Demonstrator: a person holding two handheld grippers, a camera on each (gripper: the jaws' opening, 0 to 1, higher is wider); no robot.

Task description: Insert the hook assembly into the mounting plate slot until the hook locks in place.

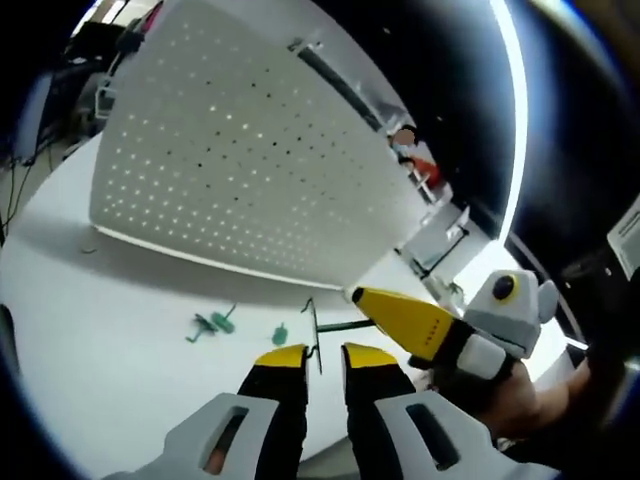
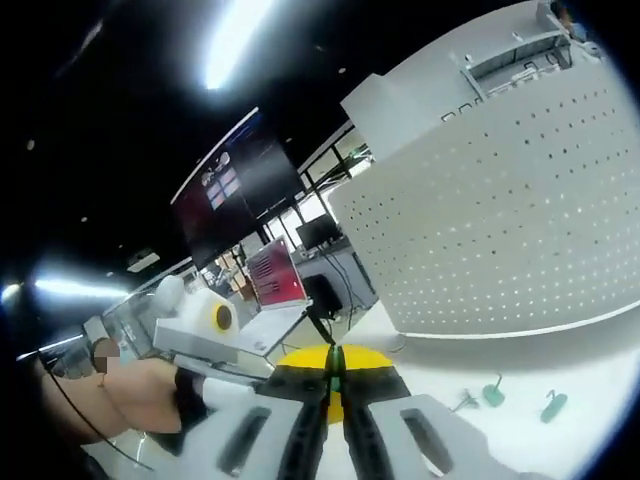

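The hook (image 1: 316,335) is not yet in the pegboard (image 1: 240,150), which stands clear at 12 o'clock. The left gripper (image 1: 318,352) pinches its wire end, and the right gripper (image 1: 358,294) nips its green shaft (image 2: 336,362). Insertion and locking remain. Spare hooks (image 1: 212,324) lie on the table (image 1: 90,340).

The white table (image 1: 110,330) is bare in front of the upright pegboard (image 1: 230,150), giving open room for approach from the near side. Three small green hooks (image 1: 218,322) lie loose on this surface, near the board's lower edge but apart from it. A thin metal hook (image 1: 313,335) stands between the left gripper (image 1: 322,358) jaws, with the right gripper (image 1: 385,305) reaching in beside it, so passage there is narrow. In the right gripper view, two of the green hooks sit below the board's face at lower right.
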